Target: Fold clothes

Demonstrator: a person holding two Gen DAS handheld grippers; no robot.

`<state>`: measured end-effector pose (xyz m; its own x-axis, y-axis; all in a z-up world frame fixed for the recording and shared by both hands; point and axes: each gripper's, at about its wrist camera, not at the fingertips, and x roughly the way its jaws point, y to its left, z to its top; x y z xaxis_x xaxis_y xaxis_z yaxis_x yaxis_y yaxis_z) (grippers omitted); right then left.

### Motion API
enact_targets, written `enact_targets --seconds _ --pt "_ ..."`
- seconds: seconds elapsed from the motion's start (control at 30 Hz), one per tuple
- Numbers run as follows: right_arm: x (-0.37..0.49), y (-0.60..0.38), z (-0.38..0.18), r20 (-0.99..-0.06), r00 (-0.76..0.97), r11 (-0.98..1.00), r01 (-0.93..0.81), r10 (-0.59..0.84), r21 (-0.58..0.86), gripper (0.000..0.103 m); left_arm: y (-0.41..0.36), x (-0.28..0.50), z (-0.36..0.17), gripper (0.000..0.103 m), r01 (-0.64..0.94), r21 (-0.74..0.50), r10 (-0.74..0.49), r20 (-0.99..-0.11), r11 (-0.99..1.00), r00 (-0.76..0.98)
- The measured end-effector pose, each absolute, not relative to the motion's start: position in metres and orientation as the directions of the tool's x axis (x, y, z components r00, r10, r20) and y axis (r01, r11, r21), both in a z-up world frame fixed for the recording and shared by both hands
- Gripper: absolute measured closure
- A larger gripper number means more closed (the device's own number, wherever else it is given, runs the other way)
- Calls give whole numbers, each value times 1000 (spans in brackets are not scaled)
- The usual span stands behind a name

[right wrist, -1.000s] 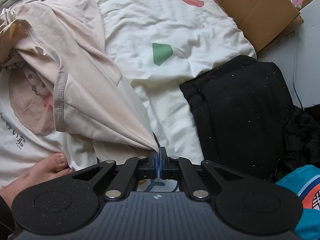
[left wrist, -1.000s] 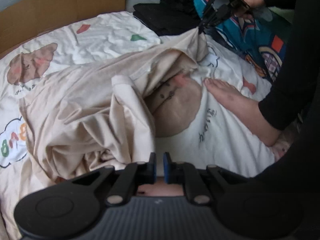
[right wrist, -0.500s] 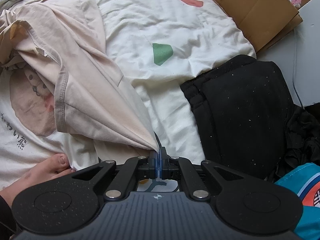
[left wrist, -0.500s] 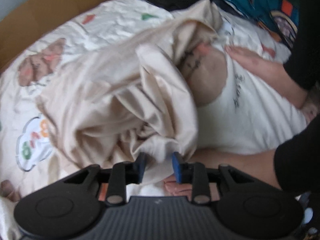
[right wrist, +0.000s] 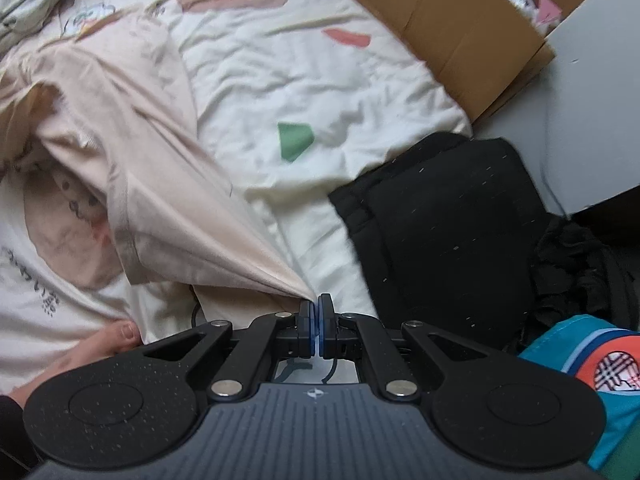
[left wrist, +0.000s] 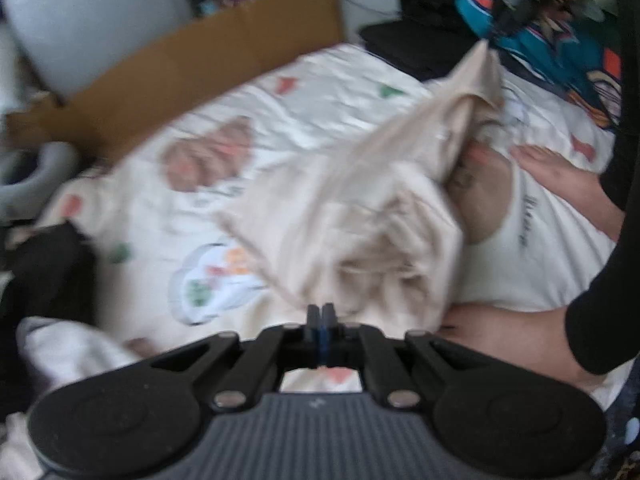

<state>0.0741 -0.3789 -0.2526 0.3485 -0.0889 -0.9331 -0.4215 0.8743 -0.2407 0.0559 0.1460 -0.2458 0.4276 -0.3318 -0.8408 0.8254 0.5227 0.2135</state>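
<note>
Right wrist view: the right gripper (right wrist: pixel 316 312) is clenched on a corner of the beige shirt (right wrist: pixel 160 184), and the cloth runs taut from the jaws at bottom centre up to the upper left of the frame, across the printed bedsheet (right wrist: pixel 320 80). A folded black garment (right wrist: pixel 440 220) lies to the right, a cardboard box (right wrist: pixel 460 20) at the upper right.

Left wrist view, blurred: the left gripper (left wrist: pixel 322 316) has its jaws pressed together at bottom centre, with the shirt (left wrist: pixel 360 220) bunched just above them. Whether any fabric is actually caught there, I cannot tell.

The risk: if the left has no hold, only one corner is carried, so the shirt would hang twisted and drag. A bare foot (left wrist: pixel 560 176) at the right sits close to the cloth and could pin it.
</note>
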Motion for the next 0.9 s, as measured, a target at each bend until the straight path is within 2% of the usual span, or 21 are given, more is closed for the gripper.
enact_targets --seconds 0.2,0.3,0.33,0.47,0.63,0.73,0.8,0.87,0.9 --pt "75 -377 -226 -914 398 884 -395 -80 -250 103 159 62 -219 103 767 227 -308 -819 601 484" --pt "74 -376 -223 -913 400 883 -396 -82 -253 103 143 60 -232 102 782 200 -323 -830 590 455" --pt "73 -376 -223 -913 400 882 -397 -83 -254 103 137 58 -240 98 794 194 -329 -834 576 443" --pt "71 -379 -231 -918 387 883 -396 -88 -252 103 112 60 -273 93 828 151 -346 -857 539 381" --pt "65 -380 -245 -929 359 884 -401 -89 -240 103 86 63 -315 57 862 120 -356 -876 492 325" --pt "63 -381 -252 -935 343 884 -405 -90 -233 103 74 66 -332 47 874 130 -357 -877 468 321" --pt "62 -381 -255 -937 338 883 -408 -91 -232 103 66 69 -340 47 875 169 -348 -870 453 348" --pt "64 -381 -257 -939 333 882 -411 -91 -231 103 62 75 -344 52 881 158 -365 -867 446 340" --pt "64 -381 -258 -939 331 882 -412 -91 -230 103 61 79 -346 65 883 135 -373 -869 451 323"
